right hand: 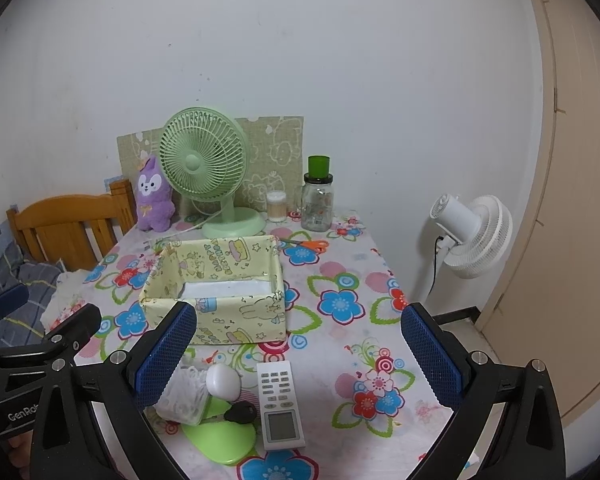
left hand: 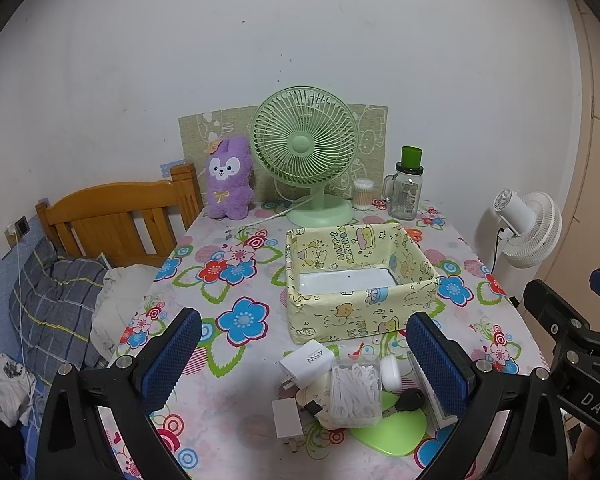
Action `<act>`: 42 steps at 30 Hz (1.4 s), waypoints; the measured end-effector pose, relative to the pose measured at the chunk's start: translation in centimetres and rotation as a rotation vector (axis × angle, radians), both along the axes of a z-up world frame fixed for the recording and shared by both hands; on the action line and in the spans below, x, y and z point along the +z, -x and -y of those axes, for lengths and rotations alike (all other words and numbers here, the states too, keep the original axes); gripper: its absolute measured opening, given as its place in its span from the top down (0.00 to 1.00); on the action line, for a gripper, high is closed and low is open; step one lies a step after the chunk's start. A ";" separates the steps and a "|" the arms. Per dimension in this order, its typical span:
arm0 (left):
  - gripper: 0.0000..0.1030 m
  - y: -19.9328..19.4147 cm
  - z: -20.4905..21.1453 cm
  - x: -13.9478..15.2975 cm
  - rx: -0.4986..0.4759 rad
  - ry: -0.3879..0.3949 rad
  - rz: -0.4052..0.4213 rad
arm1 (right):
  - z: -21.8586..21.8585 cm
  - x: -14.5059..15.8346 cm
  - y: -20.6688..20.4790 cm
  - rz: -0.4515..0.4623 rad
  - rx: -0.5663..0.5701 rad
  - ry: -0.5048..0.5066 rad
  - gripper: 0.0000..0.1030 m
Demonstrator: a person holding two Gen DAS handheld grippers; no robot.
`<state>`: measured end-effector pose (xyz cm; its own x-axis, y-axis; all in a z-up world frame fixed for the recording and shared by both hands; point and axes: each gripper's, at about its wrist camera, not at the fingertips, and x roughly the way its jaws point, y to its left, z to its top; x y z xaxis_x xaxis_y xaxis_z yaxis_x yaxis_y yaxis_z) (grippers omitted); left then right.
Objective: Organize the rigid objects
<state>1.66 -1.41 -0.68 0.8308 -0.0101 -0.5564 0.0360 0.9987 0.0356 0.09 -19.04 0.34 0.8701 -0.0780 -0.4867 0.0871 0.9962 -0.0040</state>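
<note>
A yellow cartoon-print box (left hand: 356, 312) (right hand: 220, 316) stands open and empty mid-table. In front of it lie a white charger (left hand: 306, 362), a second white plug (left hand: 286, 420), a clear jar of white loops (left hand: 354, 394) (right hand: 182, 398), a white round case (left hand: 390, 372) (right hand: 222, 380), a black key (left hand: 408, 400) (right hand: 240, 414) on a green lid (left hand: 392, 432) (right hand: 220, 438), and a white remote (right hand: 280, 404). My left gripper (left hand: 304, 354) is open above the chargers and jar. My right gripper (right hand: 300, 354) is open above the remote.
A green desk fan (left hand: 306, 152) (right hand: 204, 164), purple plush (left hand: 228, 178), cotton-swab tub (right hand: 276, 206), glass jar with green lid (left hand: 406, 188) (right hand: 318, 196) and orange scissors (right hand: 306, 245) sit at the back. A bed (left hand: 60, 280) lies left; a white floor fan (right hand: 468, 236) stands right.
</note>
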 end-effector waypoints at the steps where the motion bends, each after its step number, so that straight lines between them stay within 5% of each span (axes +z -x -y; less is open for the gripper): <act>1: 0.00 0.0 0.1 0.0 -0.001 -0.001 0.001 | 0.0 0.0 0.0 0.000 -0.001 0.001 0.00; 26: 0.00 0.1 -0.1 -0.5 -0.006 0.012 0.007 | -0.1 -0.2 0.0 0.019 -0.004 0.004 0.00; 34: 0.00 -0.9 -0.4 -2.8 -0.017 0.020 -0.035 | 0.2 -2.4 -0.8 -0.001 0.049 -0.037 0.00; 42: 0.00 -2.1 -0.6 -5.4 -0.013 0.004 -0.085 | -0.6 -5.1 -2.0 -0.018 0.071 0.031 0.00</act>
